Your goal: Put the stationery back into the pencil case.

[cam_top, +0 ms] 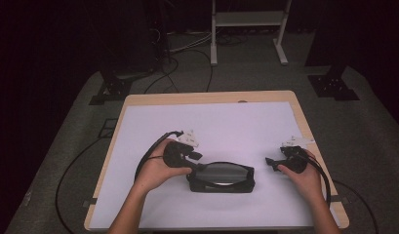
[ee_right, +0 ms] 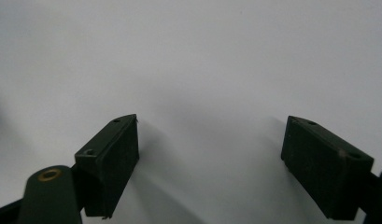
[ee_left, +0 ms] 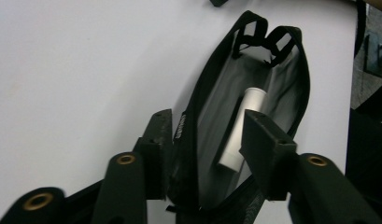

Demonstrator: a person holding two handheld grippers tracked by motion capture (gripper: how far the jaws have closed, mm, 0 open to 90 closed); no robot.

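Black fabric pouch [ee_left: 254, 88] with a grey lining lies open on the white table sheet [cam_top: 226, 122], a white cylindrical tube [ee_left: 240, 130] inside. Its near rim is straddled, unpinched, by the parted left gripper [ee_left: 207, 135]. Well apart, the right gripper [ee_right: 209, 158] is held spread wide, nothing grasped.

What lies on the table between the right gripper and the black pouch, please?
Nothing: in the high view, the white table is bare between the right gripper and the black pouch. The right gripper view shows plain white surface between its open jaws.
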